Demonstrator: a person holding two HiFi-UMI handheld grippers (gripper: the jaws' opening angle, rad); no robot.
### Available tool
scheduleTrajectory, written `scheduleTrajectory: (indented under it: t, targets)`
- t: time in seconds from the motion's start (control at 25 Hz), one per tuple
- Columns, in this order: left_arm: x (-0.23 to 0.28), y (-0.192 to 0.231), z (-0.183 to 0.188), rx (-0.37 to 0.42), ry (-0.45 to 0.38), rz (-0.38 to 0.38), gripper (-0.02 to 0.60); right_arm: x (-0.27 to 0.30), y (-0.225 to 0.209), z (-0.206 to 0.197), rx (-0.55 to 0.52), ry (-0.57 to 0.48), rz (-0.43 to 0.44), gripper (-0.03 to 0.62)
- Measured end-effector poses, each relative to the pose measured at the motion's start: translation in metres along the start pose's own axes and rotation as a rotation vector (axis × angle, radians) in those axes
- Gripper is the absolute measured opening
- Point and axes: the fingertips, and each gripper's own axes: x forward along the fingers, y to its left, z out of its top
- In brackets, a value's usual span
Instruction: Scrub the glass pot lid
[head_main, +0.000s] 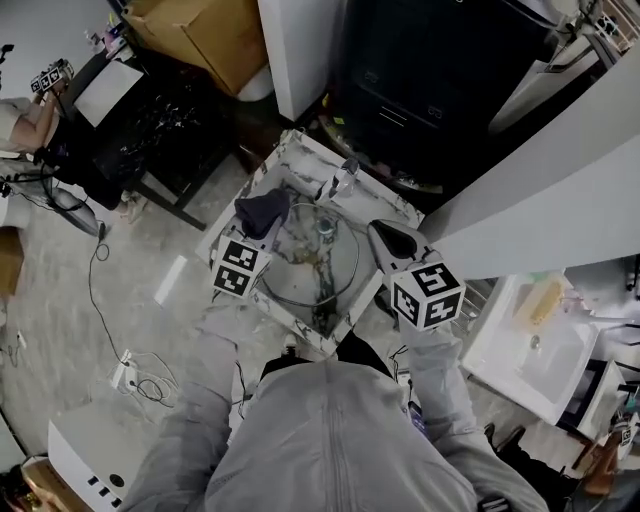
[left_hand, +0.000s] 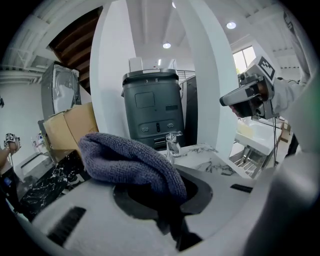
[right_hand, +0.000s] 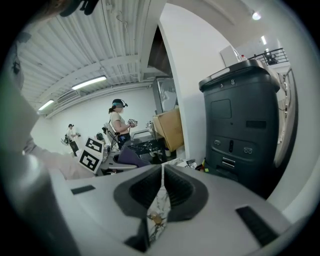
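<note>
A marble tabletop (head_main: 385, 198) with a recessed basin stands in front of a tall dark grey cabinet (head_main: 420, 80), and a white pillar (left_hand: 112, 75) rises beside it.

The glass pot lid (head_main: 300, 265) lies in the basin – knob side up, its round rim spanning most of the basin floor.

The left gripper (left_hand: 162, 197) is positioned at the lid's left edge. Its jaws are clamped on a dark grey cloth (left_hand: 130, 160), which bunches up over the jaw tips.

The right gripper (right_hand: 162, 182) is positioned at the lid's right edge. Its jaws are pressed together – only a thin sliver of marble shows through the seam, and no object is visible between them.

A chrome faucet (head_main: 343, 178) stands at the far rim of the basin, just behind the lid.
</note>
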Motion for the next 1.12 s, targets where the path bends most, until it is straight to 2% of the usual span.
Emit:
scheduleTrajectory:
  t: [0.28, 0.48, 0.6, 0.8, 0.88, 1.04, 1.12]
  targets:
    - [0.037, 0.006, -0.020, 0.006, 0.042, 0.055, 0.067, 0.022, -0.020, -0.014, -0.019, 0.037, 0.085, 0.035]
    - [0.064, 0.005, -0.055, 0.006, 0.133, 0.075, 0.067, 0.034, -0.029, -0.026, -0.009, 0.070, 0.116, 0.035]
    - [0.082, 0.006, -0.069, 0.046, 0.183, 0.075, 0.067, 0.042, -0.038, -0.027, 0.000, 0.066, 0.107, 0.035]
    - [0.101, 0.013, -0.105, 0.203, 0.319, 0.109, 0.067, 0.055, -0.039, -0.045, 0.034, 0.079, 0.106, 0.035]
    - [0.109, 0.015, -0.117, 0.225, 0.348, 0.108, 0.067, 0.059, -0.039, -0.055, 0.041, 0.099, 0.112, 0.035]
    - [0.126, 0.015, -0.137, 0.217, 0.381, 0.101, 0.067, 0.063, -0.044, -0.067, 0.052, 0.128, 0.118, 0.035]
    - [0.135, 0.015, -0.144, 0.249, 0.405, 0.104, 0.067, 0.064, -0.047, -0.070, 0.055, 0.139, 0.117, 0.035]
